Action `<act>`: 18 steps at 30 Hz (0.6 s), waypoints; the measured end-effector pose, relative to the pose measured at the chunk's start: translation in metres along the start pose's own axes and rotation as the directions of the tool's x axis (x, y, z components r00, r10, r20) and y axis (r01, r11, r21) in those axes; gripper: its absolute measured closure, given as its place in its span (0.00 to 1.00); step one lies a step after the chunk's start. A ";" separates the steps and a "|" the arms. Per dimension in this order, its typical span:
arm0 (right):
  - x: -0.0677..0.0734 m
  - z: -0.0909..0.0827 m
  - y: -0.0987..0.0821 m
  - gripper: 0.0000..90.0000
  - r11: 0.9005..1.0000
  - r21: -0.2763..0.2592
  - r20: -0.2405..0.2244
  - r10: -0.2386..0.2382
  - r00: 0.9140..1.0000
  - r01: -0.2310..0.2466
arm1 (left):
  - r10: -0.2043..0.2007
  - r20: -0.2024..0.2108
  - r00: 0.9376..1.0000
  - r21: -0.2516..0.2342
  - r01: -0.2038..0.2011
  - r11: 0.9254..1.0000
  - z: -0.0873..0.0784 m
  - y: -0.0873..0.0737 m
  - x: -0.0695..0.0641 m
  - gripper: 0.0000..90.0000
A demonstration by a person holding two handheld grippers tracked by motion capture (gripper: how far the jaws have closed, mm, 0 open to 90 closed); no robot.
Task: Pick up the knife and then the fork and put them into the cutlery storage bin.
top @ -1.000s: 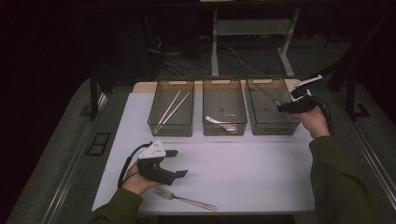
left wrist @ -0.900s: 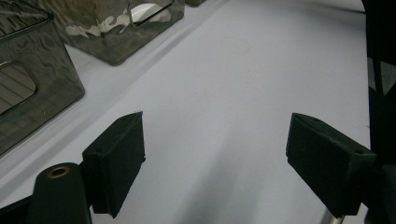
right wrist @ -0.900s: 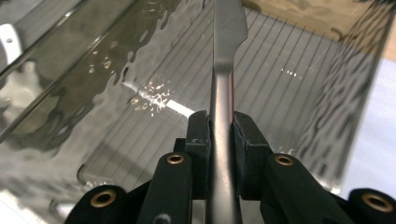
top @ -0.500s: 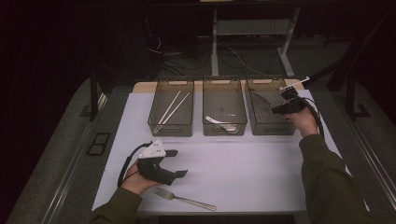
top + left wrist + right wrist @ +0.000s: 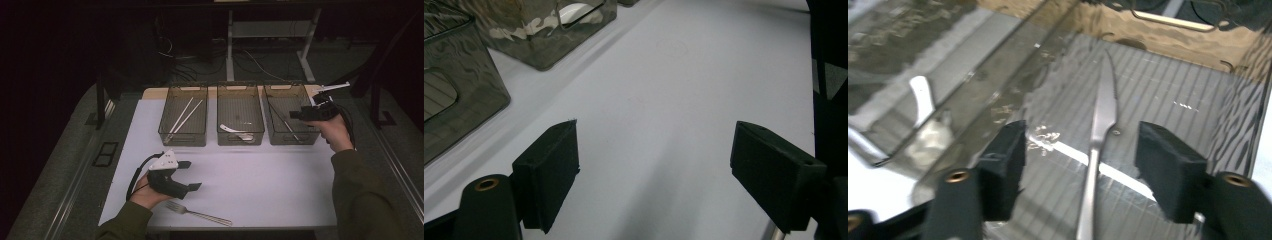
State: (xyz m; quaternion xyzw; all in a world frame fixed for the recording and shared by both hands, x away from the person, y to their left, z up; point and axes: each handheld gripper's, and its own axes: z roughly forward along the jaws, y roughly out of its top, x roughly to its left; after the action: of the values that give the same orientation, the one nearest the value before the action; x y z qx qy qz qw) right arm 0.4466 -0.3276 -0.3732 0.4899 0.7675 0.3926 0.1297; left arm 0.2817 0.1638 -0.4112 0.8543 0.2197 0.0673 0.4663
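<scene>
While two hand-held grippers work over a white table, a steel knife (image 5: 1102, 120) lies in the right-hand bin (image 5: 280, 92).

At the near left, the left gripper (image 5: 192, 175), matt black with blocky square pads, hovers with jaws apart on nothing, a slim metal fork (image 5: 197, 213) just beside it. Three smoky, translucent plastic bins sit in a row: thin pale chopsticks (image 5: 184, 116) in the left, a curved white spoon (image 5: 235, 131) in the middle. Over the right bin, the right gripper (image 5: 1080, 165) has just been opening its jaws; the smooth, tapered knife rests below on the ribbed floor, unclamped.
</scene>
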 end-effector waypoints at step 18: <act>0.047 -0.049 -0.052 0.31 0.990 -0.107 -0.156 -0.110 0.982 0.094 | 0.063 0.100 0.993 0.032 -0.067 0.997 0.003 -0.003 -0.010 0.41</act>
State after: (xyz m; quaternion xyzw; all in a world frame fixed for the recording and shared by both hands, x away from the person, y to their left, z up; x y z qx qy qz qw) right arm 0.3615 -0.3219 -0.3706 0.4095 0.7792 0.4614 0.1111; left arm 0.2727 0.1581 -0.4143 0.8713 0.1694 0.0360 0.4591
